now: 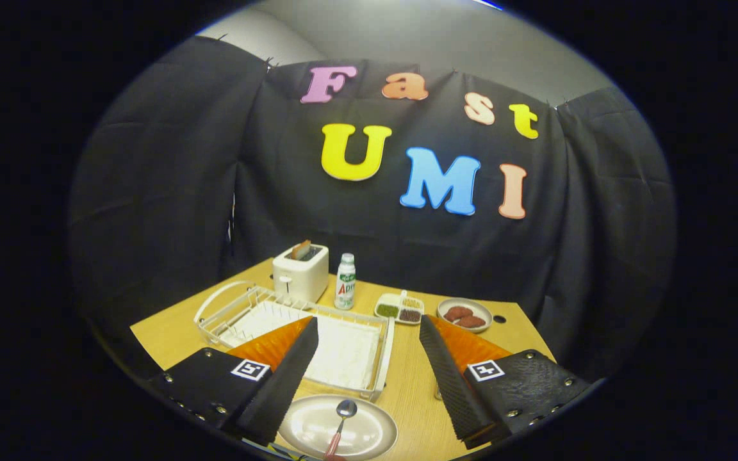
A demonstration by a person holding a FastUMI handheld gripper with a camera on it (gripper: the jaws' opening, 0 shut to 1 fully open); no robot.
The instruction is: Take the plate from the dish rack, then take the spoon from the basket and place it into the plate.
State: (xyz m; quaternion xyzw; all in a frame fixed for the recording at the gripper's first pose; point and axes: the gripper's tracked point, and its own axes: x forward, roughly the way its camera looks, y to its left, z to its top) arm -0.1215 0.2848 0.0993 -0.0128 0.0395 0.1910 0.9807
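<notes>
The gripper (366, 378) hangs released, its fingers spread wide and holding nothing. Between them, low and close, a pale oval plate (308, 432) lies flat on the wooden table (410, 390), a pink-handled metal spoon (341, 422) resting in it, bowl pointing away. Just beyond stands the white wire dish rack (292, 330); farther off, a toaster (300, 272) against black cloth.

Cam rides tool (369, 358), high above table (407, 390), looking fwd toward booth wall.
</notes>
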